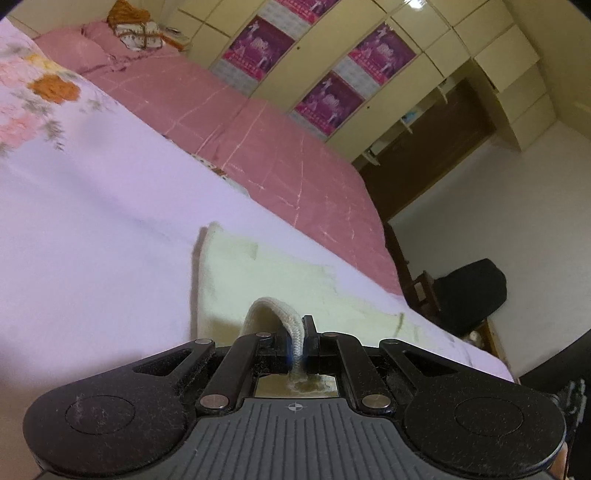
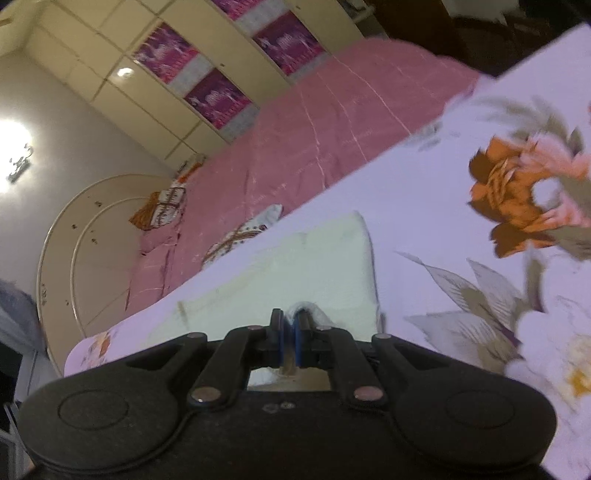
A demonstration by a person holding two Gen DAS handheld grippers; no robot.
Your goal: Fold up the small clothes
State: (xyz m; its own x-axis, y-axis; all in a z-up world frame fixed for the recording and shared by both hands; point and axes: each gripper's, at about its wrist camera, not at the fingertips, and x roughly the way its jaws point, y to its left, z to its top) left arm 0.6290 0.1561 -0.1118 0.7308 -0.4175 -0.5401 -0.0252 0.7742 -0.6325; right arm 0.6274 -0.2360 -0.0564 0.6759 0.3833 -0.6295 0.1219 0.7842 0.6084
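Note:
A small pale yellow-cream knitted garment (image 1: pixel 258 280) lies on the lilac flowered sheet (image 1: pixel 92 229). My left gripper (image 1: pixel 299 332) is shut on a ribbed edge of the garment, which loops up out of its jaws. In the right wrist view the same garment (image 2: pixel 306 269) lies flat ahead. My right gripper (image 2: pixel 290 328) is shut on its near edge, and a bit of cloth shows between the blue pads (image 2: pixel 299 339).
A pink bedspread (image 1: pixel 258 122) covers the far half of the bed, with pillows and folded cloth (image 1: pixel 136 31) at its head. A cream wardrobe with purple posters (image 1: pixel 325 99) stands behind. A dark chair (image 1: pixel 469 295) stands past the bed's foot.

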